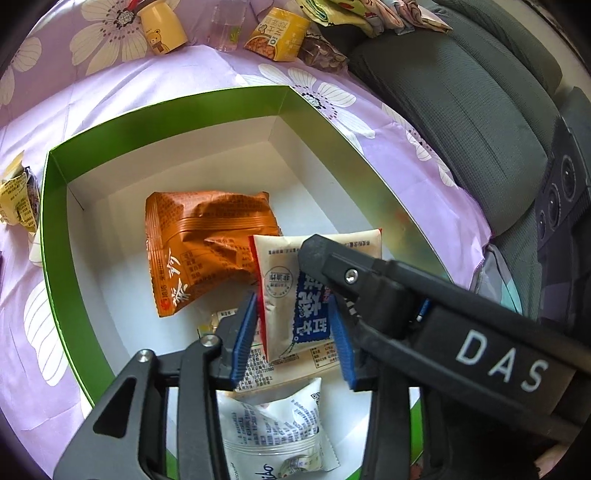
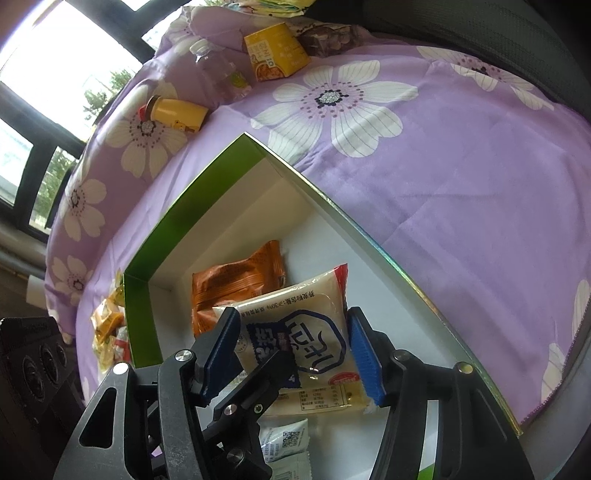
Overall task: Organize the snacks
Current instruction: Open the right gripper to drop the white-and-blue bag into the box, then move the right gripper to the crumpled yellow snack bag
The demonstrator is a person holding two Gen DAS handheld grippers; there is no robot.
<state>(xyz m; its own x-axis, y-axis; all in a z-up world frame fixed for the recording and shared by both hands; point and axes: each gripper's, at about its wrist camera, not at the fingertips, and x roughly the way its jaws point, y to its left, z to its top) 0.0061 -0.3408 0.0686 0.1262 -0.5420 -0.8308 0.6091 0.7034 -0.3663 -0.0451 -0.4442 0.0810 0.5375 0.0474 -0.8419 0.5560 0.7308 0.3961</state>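
A beige snack packet with a blue label and a red edge is over the open green box, partly on an orange packet. My left gripper is open; its blue pads stand just off the packet's two sides. In the right wrist view the same beige packet fills the gap of my right gripper, whose blue pads press its left and right edges. The other gripper's black finger crosses the packet's lower left. White packets lie in the near part of the box.
The green box sits on a purple flowered cloth. Behind it lie a yellow jar, a clear bottle and a yellow carton. Loose wrapped snacks lie left of the box; a grey cushion is at the right.
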